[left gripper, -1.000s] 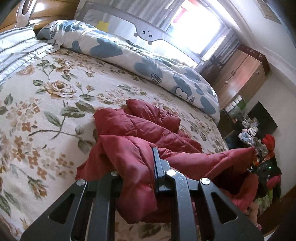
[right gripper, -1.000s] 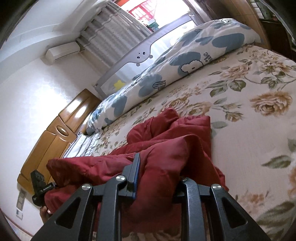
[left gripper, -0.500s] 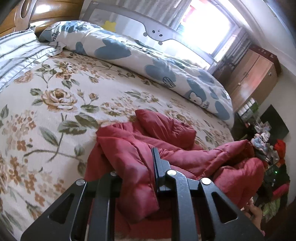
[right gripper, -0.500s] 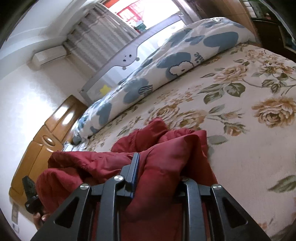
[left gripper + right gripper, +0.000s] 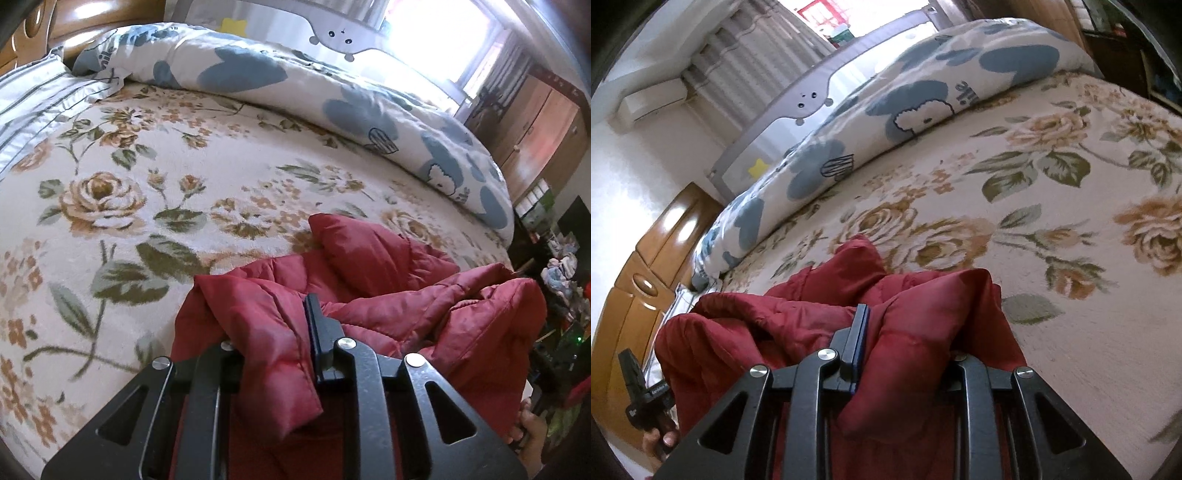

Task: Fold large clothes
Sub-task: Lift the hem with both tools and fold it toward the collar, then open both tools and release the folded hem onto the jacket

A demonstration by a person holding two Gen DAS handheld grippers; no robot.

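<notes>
A dark red padded jacket (image 5: 373, 280) lies crumpled at the near edge of a floral bedspread (image 5: 122, 206). My left gripper (image 5: 273, 332) is shut on a thick fold of the jacket, which bulges out between its jaws. In the right wrist view the same jacket (image 5: 798, 314) shows, and my right gripper (image 5: 905, 332) is shut on another fold of it. The jacket hangs stretched between the two grippers just above the bed. The other hand and its gripper handle (image 5: 642, 402) show at the lower left of the right wrist view.
A long white duvet with blue shapes (image 5: 332, 99) lies along the far side of the bed, before a grey bed rail (image 5: 812, 99). A striped pillow (image 5: 33, 99) and wooden headboard (image 5: 646, 280) are at one end. A wooden cabinet (image 5: 539, 125) stands beyond the bed.
Both grippers have moved forward over the bed with the jacket still held. The jacket has bunched closer together and now sits farther onto the bedspread.
</notes>
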